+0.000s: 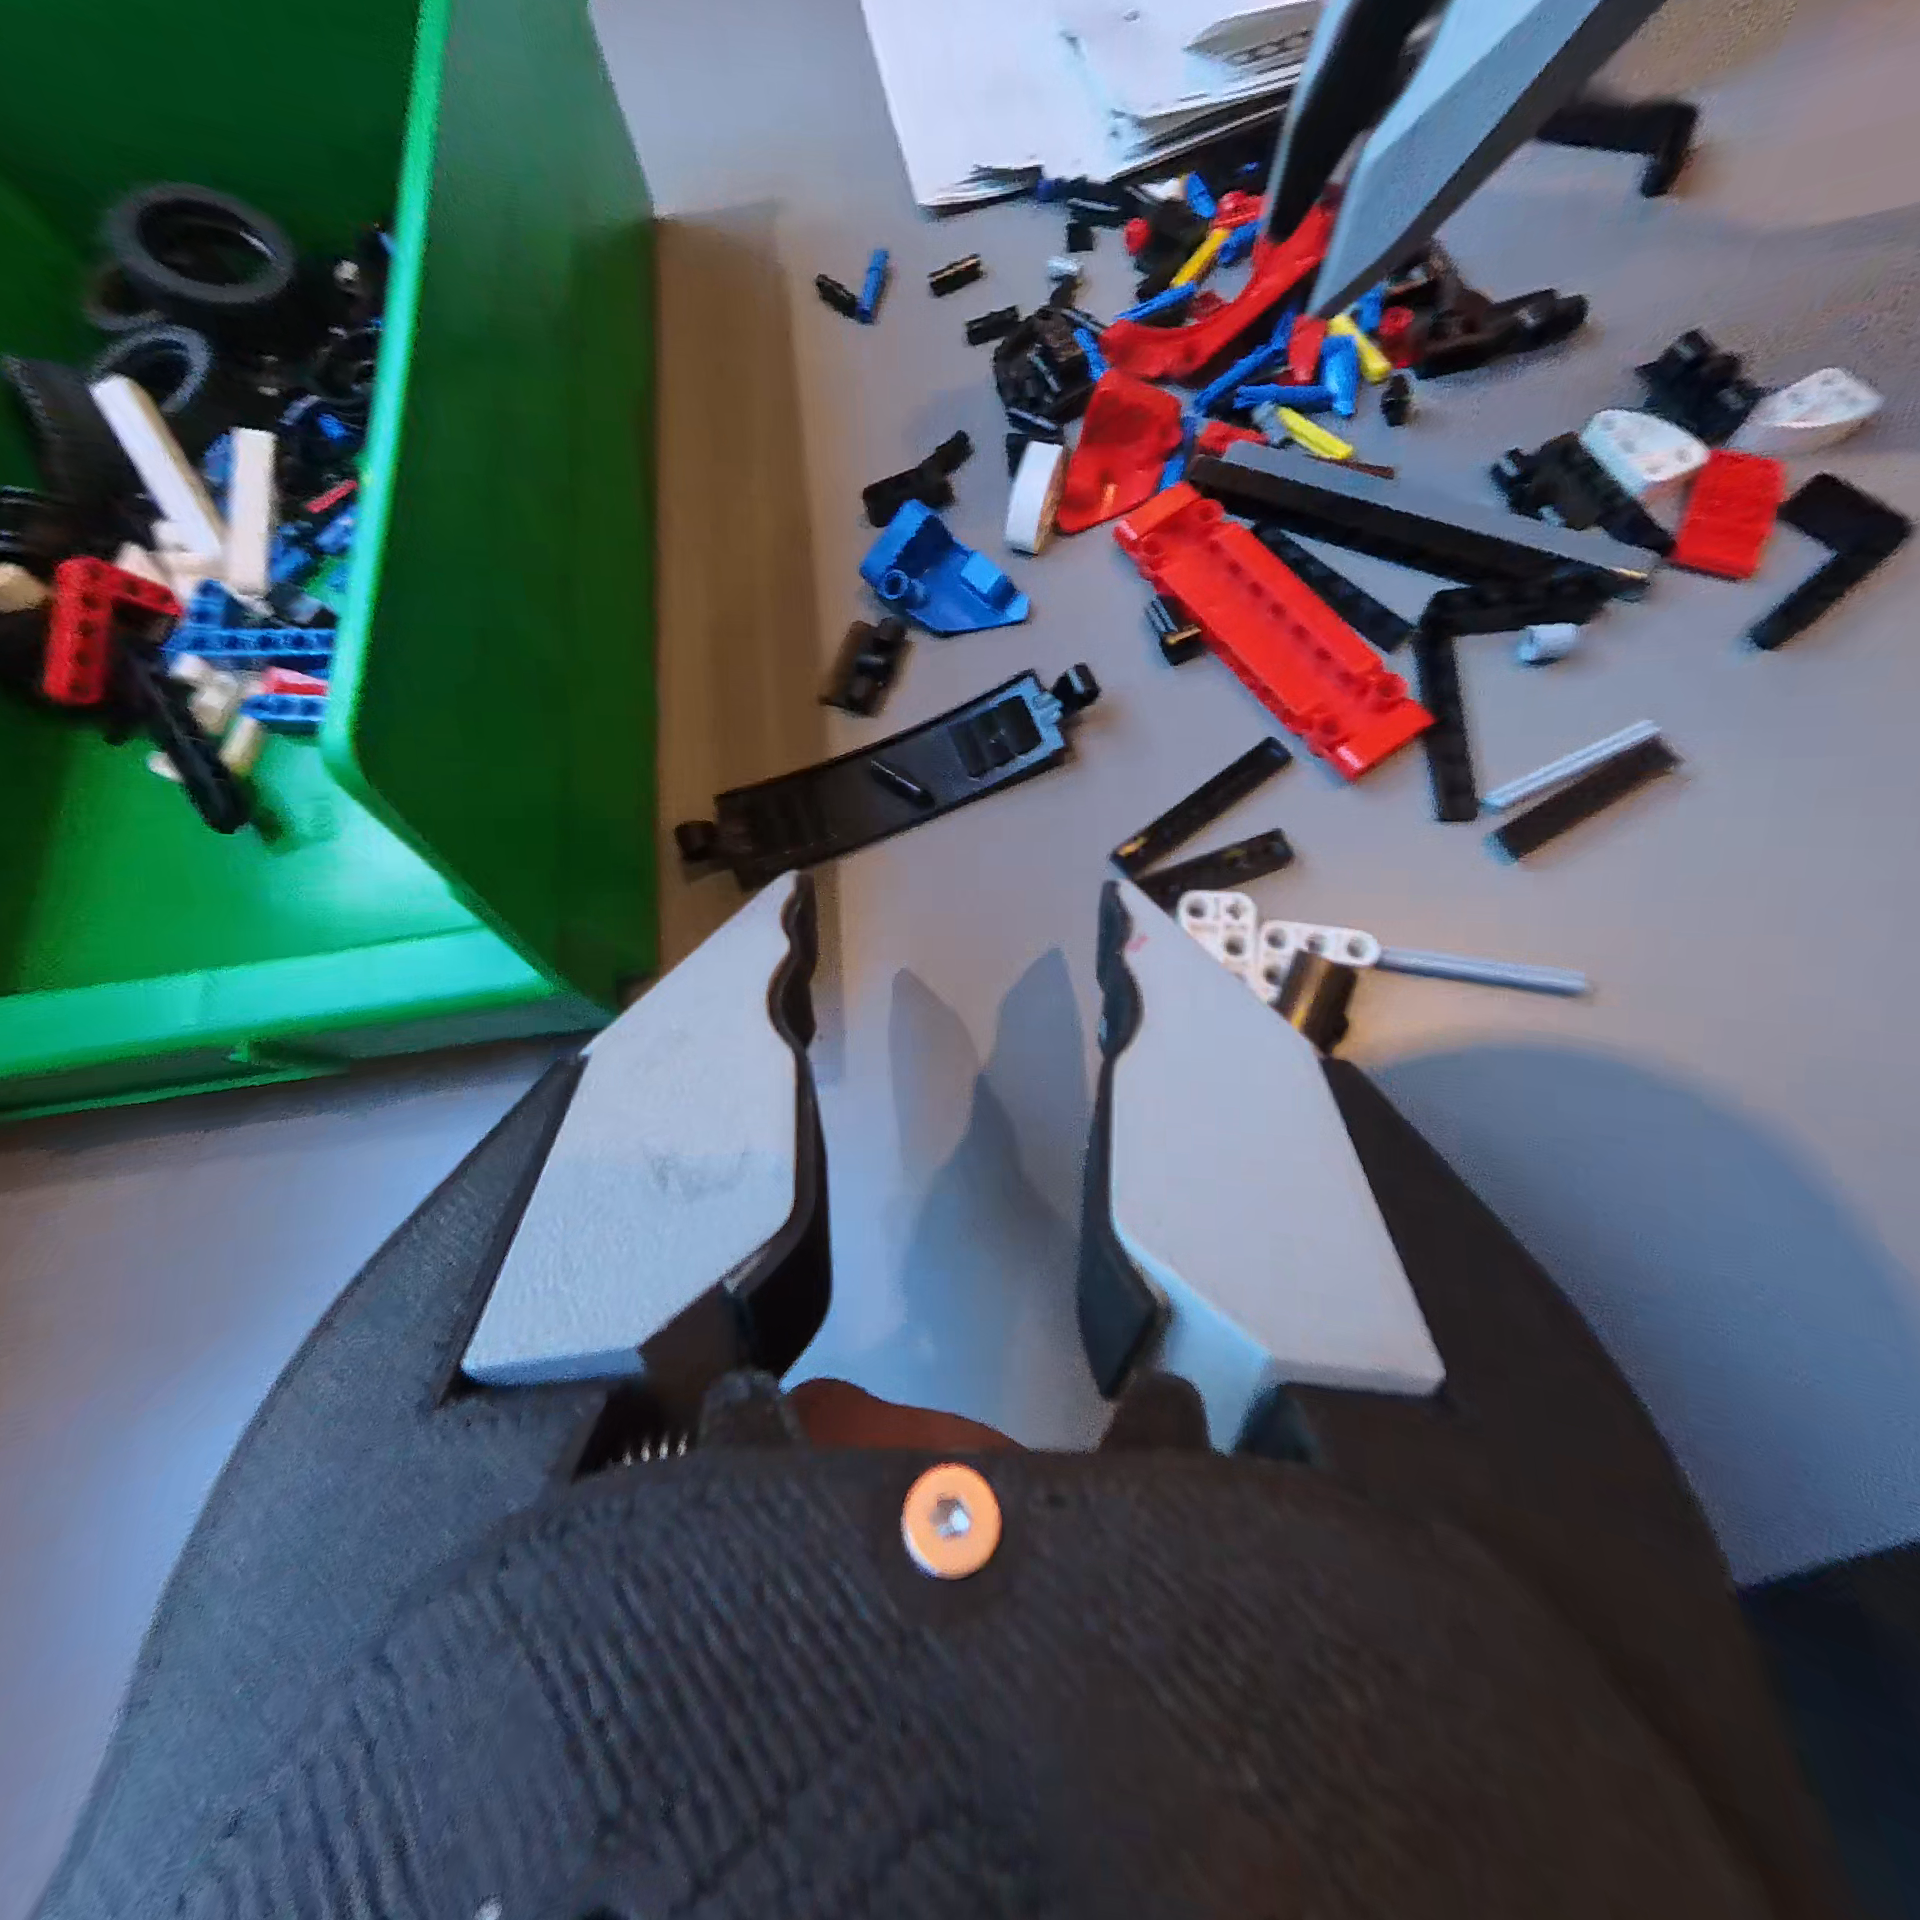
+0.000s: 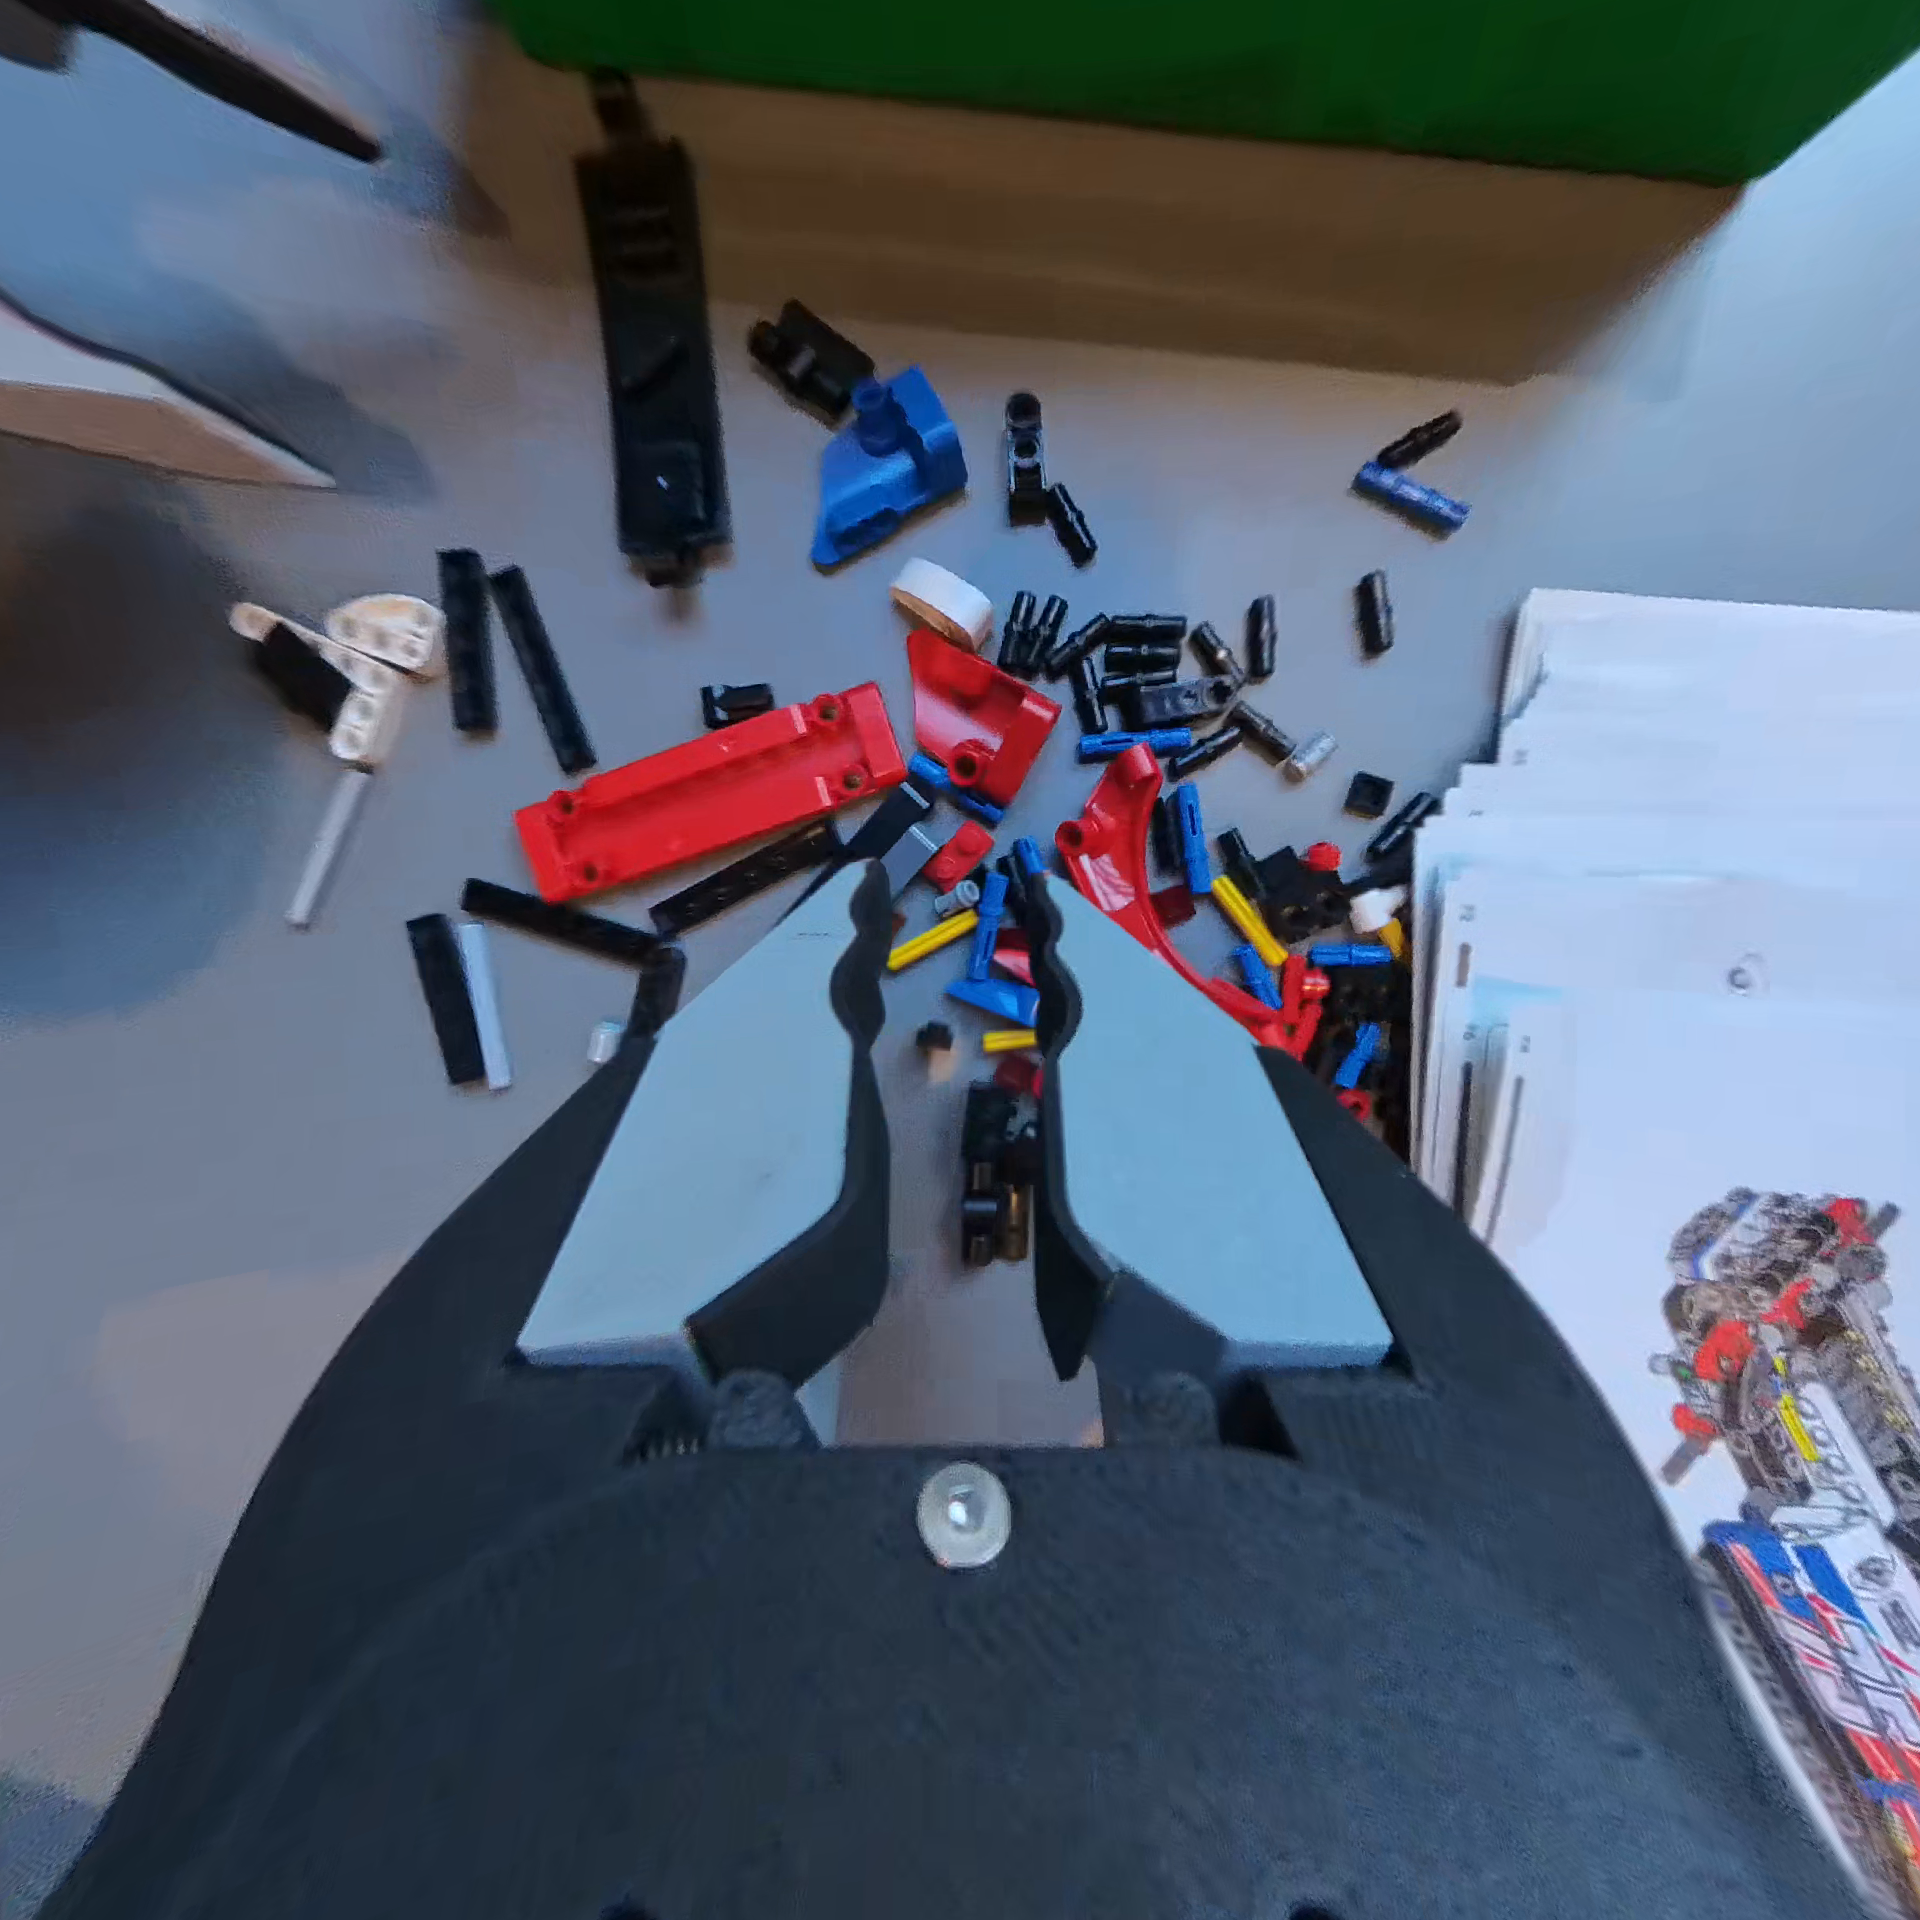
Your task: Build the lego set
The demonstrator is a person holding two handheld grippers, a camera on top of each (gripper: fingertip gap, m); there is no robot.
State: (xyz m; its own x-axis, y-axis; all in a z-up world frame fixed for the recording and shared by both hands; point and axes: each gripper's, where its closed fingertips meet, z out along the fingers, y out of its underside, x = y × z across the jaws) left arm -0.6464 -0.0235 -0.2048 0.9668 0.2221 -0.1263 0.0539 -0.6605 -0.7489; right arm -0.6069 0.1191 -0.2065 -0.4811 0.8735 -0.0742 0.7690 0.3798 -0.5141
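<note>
Loose Lego pieces lie scattered on the grey table [image 1: 1558, 1039]. They include a long red panel [image 1: 1268, 634] [image 2: 707, 795], a blue panel [image 1: 935, 571] [image 2: 888, 468], a long black curved panel [image 1: 894, 769] [image 2: 655, 343] and a red arch [image 2: 1132, 862]. My left gripper [image 1: 956, 914] is open and empty, low over bare table just short of the black panel. My right gripper [image 2: 951, 883] is open with a narrow gap and holds nothing. It hovers over small blue pins [image 2: 987, 914] and a yellow axle [image 2: 930, 940]. In the left wrist view the right gripper [image 1: 1299, 270] points down into the pile beside the red arch [image 1: 1216, 312].
A green bin [image 1: 499, 520] [image 2: 1247, 73] with tyres and more pieces stands beside the pile. Instruction booklets [image 2: 1683, 935] [image 1: 1039, 94] lie at the pile's far side. White connectors on a grey axle [image 1: 1236, 935] [image 2: 384, 644] lie near the left fingertips.
</note>
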